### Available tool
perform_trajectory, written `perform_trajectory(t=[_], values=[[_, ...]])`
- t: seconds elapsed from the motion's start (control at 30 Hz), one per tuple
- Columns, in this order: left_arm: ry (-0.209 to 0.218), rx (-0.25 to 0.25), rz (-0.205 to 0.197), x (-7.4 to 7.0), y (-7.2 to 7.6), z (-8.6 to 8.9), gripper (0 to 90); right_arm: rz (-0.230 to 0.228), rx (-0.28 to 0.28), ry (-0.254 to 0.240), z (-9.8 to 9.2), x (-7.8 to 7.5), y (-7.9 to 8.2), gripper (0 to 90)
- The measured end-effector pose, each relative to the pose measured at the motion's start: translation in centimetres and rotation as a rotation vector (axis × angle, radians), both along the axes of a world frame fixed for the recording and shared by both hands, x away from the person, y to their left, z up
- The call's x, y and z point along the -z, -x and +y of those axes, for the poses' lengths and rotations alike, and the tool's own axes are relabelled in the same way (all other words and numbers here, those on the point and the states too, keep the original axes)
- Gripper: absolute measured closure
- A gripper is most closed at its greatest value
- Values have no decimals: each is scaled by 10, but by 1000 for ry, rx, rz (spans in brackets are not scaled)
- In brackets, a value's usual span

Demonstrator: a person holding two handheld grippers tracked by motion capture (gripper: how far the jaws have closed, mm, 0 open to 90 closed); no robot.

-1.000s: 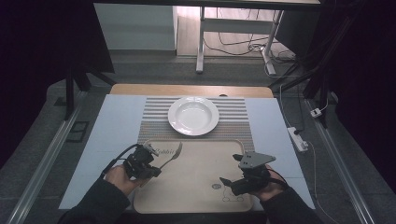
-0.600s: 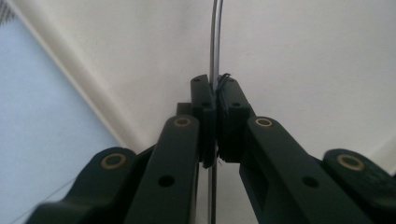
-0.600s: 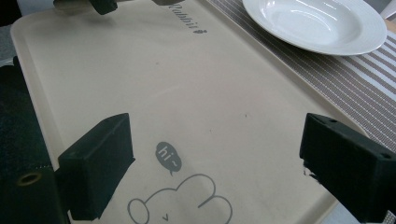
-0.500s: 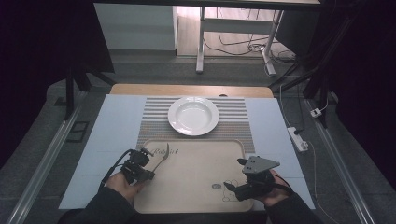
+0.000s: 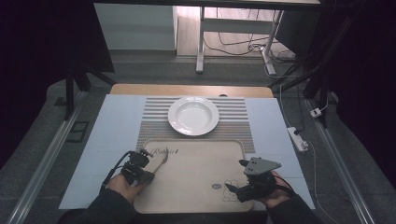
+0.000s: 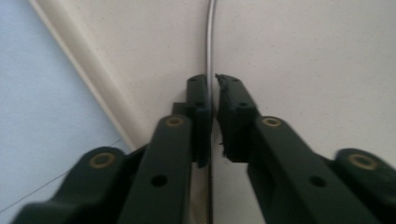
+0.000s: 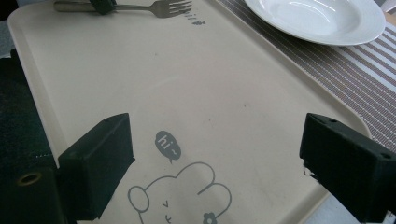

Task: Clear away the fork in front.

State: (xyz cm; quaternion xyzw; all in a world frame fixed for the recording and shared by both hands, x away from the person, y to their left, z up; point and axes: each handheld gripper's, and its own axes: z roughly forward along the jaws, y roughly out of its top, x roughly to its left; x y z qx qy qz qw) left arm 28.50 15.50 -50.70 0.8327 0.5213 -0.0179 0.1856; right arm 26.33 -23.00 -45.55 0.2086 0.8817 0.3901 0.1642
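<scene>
My left tongs [image 6: 212, 100] pinch fork [image 7: 140, 7] handle at tray's [image 5: 196, 186] near-left edge; fork's long axis points toward plate [image 5: 193, 115]. My right tongs [image 7: 224, 163] spread, empty, over tray's near-right corner, farther off.

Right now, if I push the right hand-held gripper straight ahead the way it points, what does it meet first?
Judging by its own view, the right hand-held gripper crosses bare tray first, then likely the fork near the far rim. Depth is unclear.

plate [image 5: 193, 115] white; placemat [image 5: 154, 122] striped; tray [image 5: 196, 182] beige; tools black
</scene>
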Motion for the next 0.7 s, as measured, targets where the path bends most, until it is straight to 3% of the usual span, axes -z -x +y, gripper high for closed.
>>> perform_trajectory(t=[0.17,0.3,0.37,0.53,0.7], values=[[23,16,-14,-3,-1,1,726,-3,-1,5,-1,0,1,99],[57,21,-78,-13,-6,5,693,-7,3,2,-2,-1,1,99],[76,36,-107,-17,-13,7,717,-8,4,0,-3,-2,1,99],[66,57,-130,-18,-32,4,892,-14,13,1,-6,-3,1,99],[57,76,-132,-13,-46,1,894,-9,23,-3,-9,-2,2,97]])
